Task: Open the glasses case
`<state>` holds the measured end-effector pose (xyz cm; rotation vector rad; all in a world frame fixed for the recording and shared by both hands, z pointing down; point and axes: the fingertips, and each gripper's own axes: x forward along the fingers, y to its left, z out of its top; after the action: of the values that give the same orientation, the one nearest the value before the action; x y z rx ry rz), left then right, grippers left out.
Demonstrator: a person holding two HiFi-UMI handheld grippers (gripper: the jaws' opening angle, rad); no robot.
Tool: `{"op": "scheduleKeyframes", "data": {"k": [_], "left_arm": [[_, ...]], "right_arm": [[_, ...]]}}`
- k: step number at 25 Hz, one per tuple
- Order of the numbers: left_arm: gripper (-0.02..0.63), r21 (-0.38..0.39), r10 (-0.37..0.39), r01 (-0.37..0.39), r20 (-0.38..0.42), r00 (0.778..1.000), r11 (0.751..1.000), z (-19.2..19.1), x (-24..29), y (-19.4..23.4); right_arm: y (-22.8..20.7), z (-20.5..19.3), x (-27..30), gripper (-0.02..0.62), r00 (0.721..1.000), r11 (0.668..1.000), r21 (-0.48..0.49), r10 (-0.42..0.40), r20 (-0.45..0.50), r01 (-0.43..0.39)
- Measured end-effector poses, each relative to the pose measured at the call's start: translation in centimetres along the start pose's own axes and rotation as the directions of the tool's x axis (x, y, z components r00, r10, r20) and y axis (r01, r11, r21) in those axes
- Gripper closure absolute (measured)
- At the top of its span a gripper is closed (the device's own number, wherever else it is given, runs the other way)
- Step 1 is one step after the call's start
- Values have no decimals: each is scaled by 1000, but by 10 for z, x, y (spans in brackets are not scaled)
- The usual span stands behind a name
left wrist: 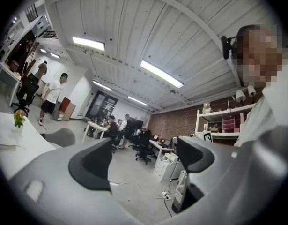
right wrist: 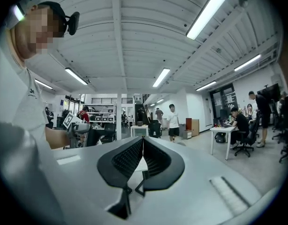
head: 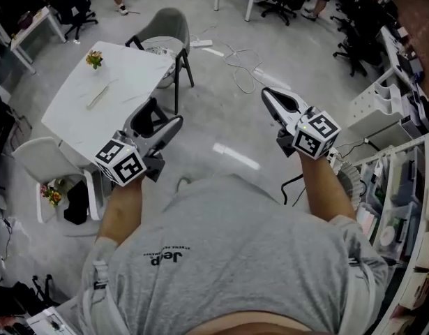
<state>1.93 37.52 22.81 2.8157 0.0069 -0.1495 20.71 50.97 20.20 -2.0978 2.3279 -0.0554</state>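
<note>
I see no glasses case that I can name with certainty. A slim pale object [head: 97,96] lies on the white table [head: 134,72] at the upper left; it is too small to identify. My left gripper [head: 162,121] is held in the air over the floor beside the table's near corner, its jaws wide apart with nothing between them. In the left gripper view the left gripper [left wrist: 144,158] frames only the distant room. My right gripper [head: 265,93] hovers over bare floor at the right, jaws pressed together and holding nothing. In the right gripper view the right gripper [right wrist: 143,142] has its ribbed pads [right wrist: 127,158] meeting at the tip.
A small vase of flowers [head: 94,59] stands on the table. A grey chair [head: 169,30] is behind it, a white chair [head: 43,162] at its left. Cables [head: 242,61] run across the floor. Shelving [head: 402,187] lines the right side. People [right wrist: 173,121] stand and sit further off.
</note>
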Motion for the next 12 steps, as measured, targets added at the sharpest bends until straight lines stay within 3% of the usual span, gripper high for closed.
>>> {"op": "scheduleKeyframes", "data": {"k": [6, 12], "left_arm": [[137, 73, -34, 35, -21, 999, 997, 58, 12, 112], [137, 61, -60, 61, -12, 998, 996, 85, 30, 190]], "right_arm": [[-11, 28, 122, 592, 999, 999, -30, -13, 52, 15], [-35, 26, 204, 591, 999, 1000, -20, -20, 31, 21]]}}
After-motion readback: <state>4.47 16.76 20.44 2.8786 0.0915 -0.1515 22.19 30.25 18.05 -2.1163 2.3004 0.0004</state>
